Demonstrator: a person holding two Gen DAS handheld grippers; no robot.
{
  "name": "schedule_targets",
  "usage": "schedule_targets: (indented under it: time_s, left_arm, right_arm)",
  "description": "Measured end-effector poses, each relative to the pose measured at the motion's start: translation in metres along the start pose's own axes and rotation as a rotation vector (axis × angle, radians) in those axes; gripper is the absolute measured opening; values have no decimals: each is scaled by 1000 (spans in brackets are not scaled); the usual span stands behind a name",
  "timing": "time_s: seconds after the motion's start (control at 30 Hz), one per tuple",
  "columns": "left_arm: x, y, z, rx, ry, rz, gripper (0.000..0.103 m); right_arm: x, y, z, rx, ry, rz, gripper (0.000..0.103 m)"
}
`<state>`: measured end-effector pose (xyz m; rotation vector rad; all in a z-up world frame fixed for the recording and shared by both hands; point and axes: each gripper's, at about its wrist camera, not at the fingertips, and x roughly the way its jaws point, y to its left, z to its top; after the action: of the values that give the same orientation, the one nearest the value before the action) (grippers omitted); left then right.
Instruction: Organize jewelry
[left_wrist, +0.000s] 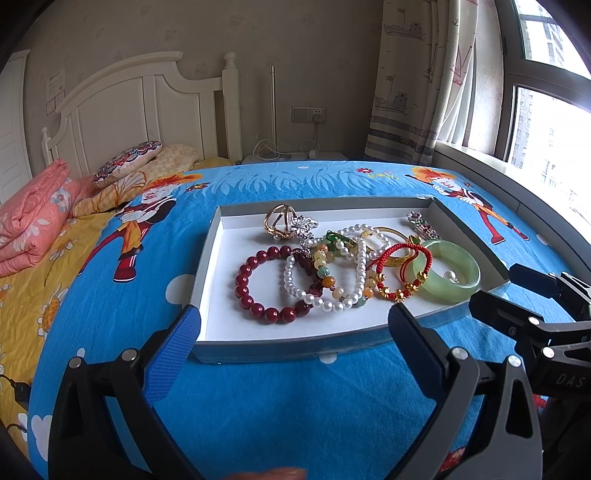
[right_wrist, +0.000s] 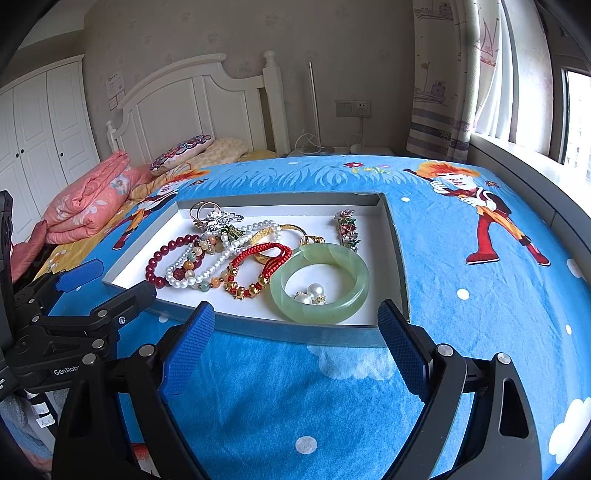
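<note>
The translucent green jade bangle (right_wrist: 320, 283), just ahead of the spread, empty right gripper (right_wrist: 295, 325), is best taken singly by its rim, the pearl earrings (right_wrist: 312, 293) inside being avoided. Tangled bead bracelets (left_wrist: 314, 280) are heaped in the shallow grey cardboard tray (left_wrist: 210, 266), beyond the spread left gripper (left_wrist: 293, 325).

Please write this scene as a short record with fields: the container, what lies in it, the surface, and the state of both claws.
container: shallow grey box, white inside
contents: green jade bangle with pearl earrings inside its ring; dark red bead bracelet; white pearl strand; red cord bracelet; gold ring
surface: blue cartoon blanket
left claw: open, empty
right claw: open, empty
</note>
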<state>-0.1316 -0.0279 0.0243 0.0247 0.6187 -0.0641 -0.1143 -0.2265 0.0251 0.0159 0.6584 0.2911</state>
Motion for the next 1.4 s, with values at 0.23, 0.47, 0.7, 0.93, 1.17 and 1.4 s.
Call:
schedule_targets:
  time_s: [0.23, 0.47, 0.7, 0.93, 1.17, 1.4]
  left_arm:
    - [0, 0, 0, 0, 0, 0, 100]
    - [0, 1, 0, -1, 0, 0, 101]
    - [0, 0, 0, -1, 0, 0, 101]
    - [0, 1, 0, 0, -2, 3, 101]
    - [0, -2, -2, 14, -2, 16, 101]
    - [-1, 8, -3, -41, -5, 26, 100]
  right_arm:
    - [0, 0, 0, 1, 0, 0, 86]
    - [0, 0, 0, 1, -1, 1, 86]
    - [0, -1, 0, 1, 0, 1, 86]
    - [0, -1, 0, 0, 1, 3, 86]
    - [0, 0, -1, 0, 0, 5, 86]
    - [-1, 3, -2, 1, -1, 3, 86]
